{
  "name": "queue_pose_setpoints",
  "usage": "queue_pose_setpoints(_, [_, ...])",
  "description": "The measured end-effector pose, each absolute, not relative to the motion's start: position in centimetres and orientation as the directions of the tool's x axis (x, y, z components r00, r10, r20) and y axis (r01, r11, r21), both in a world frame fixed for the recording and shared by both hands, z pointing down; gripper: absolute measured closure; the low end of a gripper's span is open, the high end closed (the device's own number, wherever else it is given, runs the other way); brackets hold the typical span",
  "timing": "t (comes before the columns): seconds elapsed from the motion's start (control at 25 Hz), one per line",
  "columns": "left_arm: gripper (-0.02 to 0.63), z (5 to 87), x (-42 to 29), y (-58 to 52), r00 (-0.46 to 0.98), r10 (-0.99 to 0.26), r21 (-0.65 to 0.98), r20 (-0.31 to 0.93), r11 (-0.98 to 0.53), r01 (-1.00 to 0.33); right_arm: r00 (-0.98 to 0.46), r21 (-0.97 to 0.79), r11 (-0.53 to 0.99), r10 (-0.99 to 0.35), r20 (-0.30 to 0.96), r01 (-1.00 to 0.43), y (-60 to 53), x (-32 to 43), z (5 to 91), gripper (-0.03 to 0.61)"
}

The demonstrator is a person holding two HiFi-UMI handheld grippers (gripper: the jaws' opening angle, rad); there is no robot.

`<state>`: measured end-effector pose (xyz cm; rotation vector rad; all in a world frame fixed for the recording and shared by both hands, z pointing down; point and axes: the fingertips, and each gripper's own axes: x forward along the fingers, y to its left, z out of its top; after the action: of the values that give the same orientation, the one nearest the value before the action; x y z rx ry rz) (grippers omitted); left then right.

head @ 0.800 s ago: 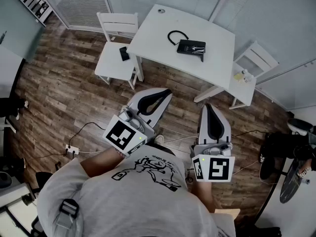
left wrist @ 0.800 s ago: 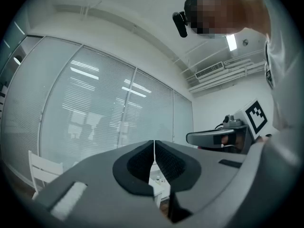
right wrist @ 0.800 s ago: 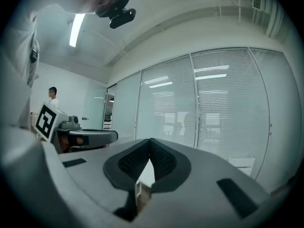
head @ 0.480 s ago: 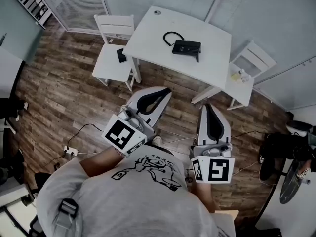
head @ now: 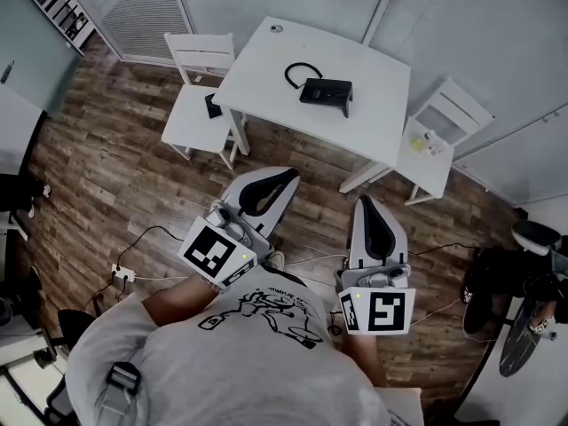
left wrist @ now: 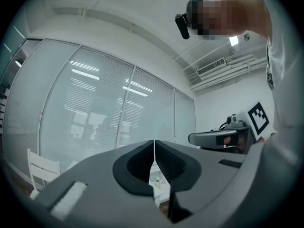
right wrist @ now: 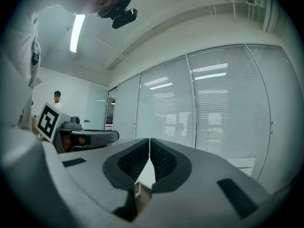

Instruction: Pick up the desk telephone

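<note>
A black desk telephone (head: pixel 326 92) with a looped black cord (head: pixel 293 71) lies on the white table (head: pixel 373 122) ahead of me. Both grippers are held level in front of my chest, well short of the table. My left gripper (head: pixel 288 175) is shut and holds nothing. My right gripper (head: pixel 366 202) is shut and empty too. In the left gripper view the jaws (left wrist: pixel 154 152) meet in a thin line. In the right gripper view the jaws (right wrist: pixel 149 150) also meet tip to tip.
A white chair (head: pixel 197 105) with a small dark object (head: pixel 212 106) on its seat stands left of the table. A second white chair (head: pixel 433 140) with small bottles is at the right. Cables and a power strip (head: pixel 119 273) lie on the wood floor. A glass wall with blinds runs behind the table.
The table and telephone have slid left and slightly up in the head view. Both grippers sit a little lower in the frame, still shut.
</note>
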<state>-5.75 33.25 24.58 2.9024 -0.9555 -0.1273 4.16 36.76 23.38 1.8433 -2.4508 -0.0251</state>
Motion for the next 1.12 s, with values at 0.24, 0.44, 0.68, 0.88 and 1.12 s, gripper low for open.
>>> queue_pose_setpoints(0.24, [0.611, 25.2, -5.6, 30.0, 0.794, -0.606, 0.118, -0.053, -0.793, -0.597, -0.29, 0.053, 0.293, -0.955, 0.055, -0.955, 33.4, 4.1, 23.8, 0.572])
queue_pose_setpoints(0.44, [0.611, 25.5, -6.7, 25.5, 0.788, -0.613, 0.139, -0.062, -0.787, -0.601, -0.298, 0.064, 0.301, -0.953, 0.056, -0.952, 29.1, 3.1, 23.8, 0.572])
queue_pose_setpoints(0.68, [0.611, 24.6, -8.0, 19.4, 0.798, -0.597, 0.132, -0.079, -0.8, -0.585, -0.292, 0.087, 0.294, -0.956, 0.037, -0.952, 22.5, 1.5, 22.5, 0.572])
queue_pose_setpoints(0.88, [0.611, 23.9, -9.6, 14.0, 0.8, -0.593, 0.136, -0.09, -0.803, -0.58, -0.286, 0.089, 0.287, -0.958, 0.03, -0.954, 16.9, 0.1, 22.0, 0.572])
queue_pose_setpoints(1.12, [0.611, 24.3, -11.0, 9.1, 0.811, -0.58, 0.132, -0.077, -0.812, -0.568, -0.271, 0.082, 0.273, -0.962, 0.037, -0.959, 12.1, -1.5, 22.6, 0.572])
